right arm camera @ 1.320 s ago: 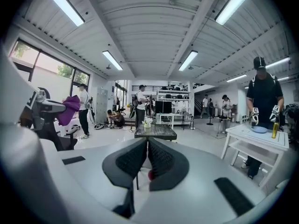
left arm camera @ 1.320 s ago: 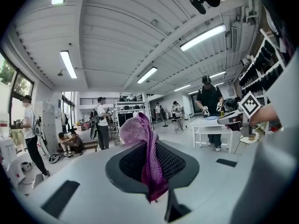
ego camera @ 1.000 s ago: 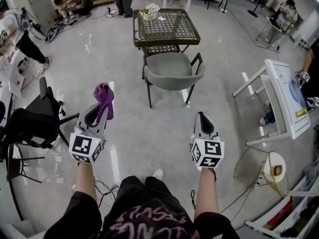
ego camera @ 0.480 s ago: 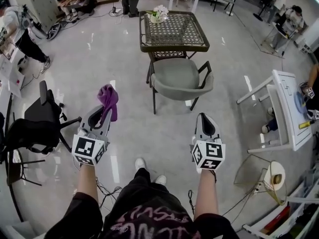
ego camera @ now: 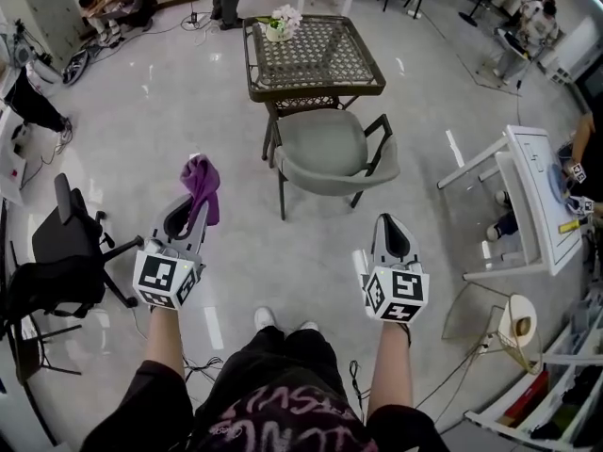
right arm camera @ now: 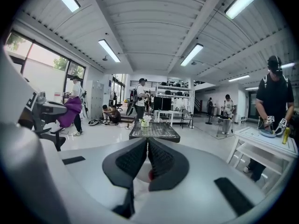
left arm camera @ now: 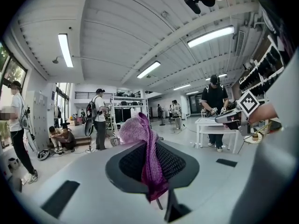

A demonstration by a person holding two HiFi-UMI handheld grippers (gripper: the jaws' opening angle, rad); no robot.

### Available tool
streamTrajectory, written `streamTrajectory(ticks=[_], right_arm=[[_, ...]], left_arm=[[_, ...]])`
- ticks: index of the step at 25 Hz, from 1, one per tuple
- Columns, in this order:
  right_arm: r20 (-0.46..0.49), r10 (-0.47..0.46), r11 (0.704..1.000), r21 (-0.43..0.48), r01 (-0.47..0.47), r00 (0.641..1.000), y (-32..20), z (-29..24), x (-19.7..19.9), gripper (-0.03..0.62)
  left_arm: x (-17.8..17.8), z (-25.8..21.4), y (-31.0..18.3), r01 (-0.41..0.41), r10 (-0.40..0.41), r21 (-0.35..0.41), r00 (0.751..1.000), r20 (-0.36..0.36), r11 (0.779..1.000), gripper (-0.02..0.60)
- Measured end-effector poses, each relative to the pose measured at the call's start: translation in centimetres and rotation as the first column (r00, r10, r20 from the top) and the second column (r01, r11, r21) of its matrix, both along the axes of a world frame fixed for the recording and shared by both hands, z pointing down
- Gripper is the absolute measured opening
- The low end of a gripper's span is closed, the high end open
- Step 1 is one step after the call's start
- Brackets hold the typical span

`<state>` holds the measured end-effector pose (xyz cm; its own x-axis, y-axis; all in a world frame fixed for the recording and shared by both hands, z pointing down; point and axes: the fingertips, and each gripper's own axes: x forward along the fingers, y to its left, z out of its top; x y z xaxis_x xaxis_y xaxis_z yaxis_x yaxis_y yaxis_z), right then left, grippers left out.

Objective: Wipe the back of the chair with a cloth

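A grey-green armchair with a black frame stands ahead of me, its curved back towards me, tucked at a dark mesh-topped table. My left gripper is shut on a purple cloth, which bunches above the jaws and hangs down between them. It is left of the chair and short of it. My right gripper is shut with nothing in it, below and right of the chair. In the right gripper view the jaws point at the table.
A black office chair stands at the left. A white table with a person beside it is on the right. A cone-shaped stand and cables lie at lower right. A flower pot sits on the mesh table. People sit on the floor at top left.
The view has shifted as I stepped; both feet now stand together. Both grippers hold about the same pose, the cloth still in the left one.
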<state>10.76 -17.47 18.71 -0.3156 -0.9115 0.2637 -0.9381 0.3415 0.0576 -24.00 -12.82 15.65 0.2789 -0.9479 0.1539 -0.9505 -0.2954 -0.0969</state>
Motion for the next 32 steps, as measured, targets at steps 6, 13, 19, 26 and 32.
streamTrajectory(ticks=[6,13,19,26,32], right_arm=[[-0.008,0.025,1.000,-0.008,-0.025,1.000,-2.6,2.3,0.8,0.028],[0.015,0.030,0.999,-0.011,-0.030,0.999,-6.8,7.5,1.9,0.028],[0.024,0.039,0.998,-0.046,-0.038,0.999,-9.2,13.5,3.0,0.028],[0.049,0.052,0.995,-0.083,-0.048,0.997,-11.2,19.4,3.9,0.028],[0.057,0.047,0.997,-0.067,-0.043,0.997,-13.2,25.8,4.5,0.028]], left_arm=[[1.2,2.3,-3.8,-0.032,0.032,-0.001,0.999,0.004,0.999,0.071],[2.1,7.3,-8.4,-0.028,0.028,0.003,1.000,0.013,1.000,0.071],[2.6,12.2,-11.6,-0.008,0.008,0.000,1.000,0.010,1.000,0.071],[3.5,17.5,-14.6,-0.014,0.015,-0.014,0.999,0.038,1.000,0.071],[3.9,23.2,-17.7,-0.019,0.018,0.029,0.998,0.057,0.999,0.071]])
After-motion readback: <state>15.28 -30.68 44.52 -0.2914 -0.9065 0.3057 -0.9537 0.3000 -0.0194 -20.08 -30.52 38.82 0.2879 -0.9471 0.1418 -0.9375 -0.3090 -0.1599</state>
